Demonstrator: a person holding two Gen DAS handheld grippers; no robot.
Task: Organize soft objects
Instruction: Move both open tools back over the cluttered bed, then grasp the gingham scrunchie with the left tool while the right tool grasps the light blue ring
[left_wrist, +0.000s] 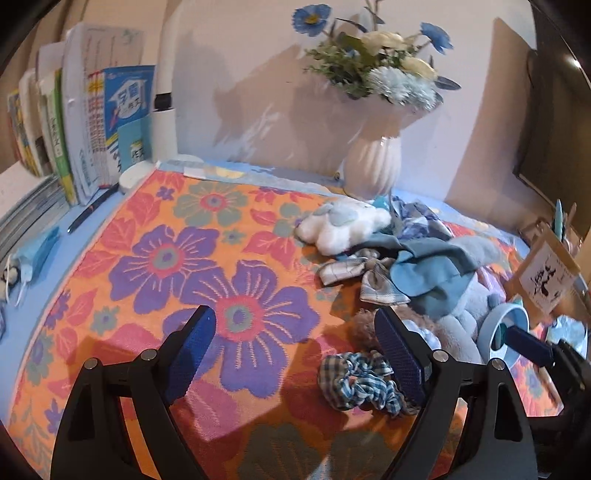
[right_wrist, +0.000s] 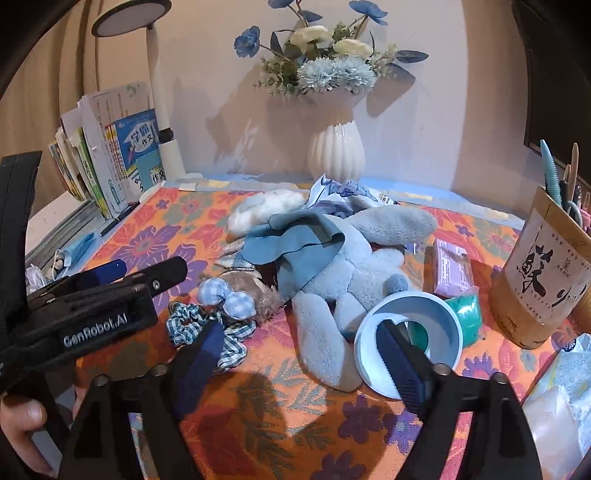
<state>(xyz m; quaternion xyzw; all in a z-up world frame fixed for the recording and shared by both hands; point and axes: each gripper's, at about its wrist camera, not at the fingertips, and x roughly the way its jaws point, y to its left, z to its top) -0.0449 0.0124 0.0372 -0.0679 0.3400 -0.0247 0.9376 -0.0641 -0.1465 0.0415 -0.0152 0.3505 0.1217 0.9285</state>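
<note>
A heap of soft things lies on the flowered cloth (left_wrist: 221, 258): a blue plush rabbit (right_wrist: 343, 273), a teal cloth (right_wrist: 295, 240) over it, a white cloud plush (left_wrist: 343, 225), a plaid bow (left_wrist: 354, 273), a brown fuzzy toy with blue gingham balls (right_wrist: 236, 295) and a blue checked scrunchie (left_wrist: 362, 384). My left gripper (left_wrist: 295, 332) is open and empty, low over the cloth, with the scrunchie just inside its right finger. My right gripper (right_wrist: 299, 339) is open and empty in front of the rabbit's leg; the scrunchie (right_wrist: 207, 332) lies by its left finger.
A white vase of flowers (right_wrist: 336, 147) stands at the back. Books (left_wrist: 92, 129) and a lamp post (right_wrist: 162, 110) stand at the left. A light blue ring-shaped bowl (right_wrist: 410, 343), a purple packet (right_wrist: 452, 269), a brown pen holder (right_wrist: 543, 266) and a tissue pack (right_wrist: 561, 406) are at the right.
</note>
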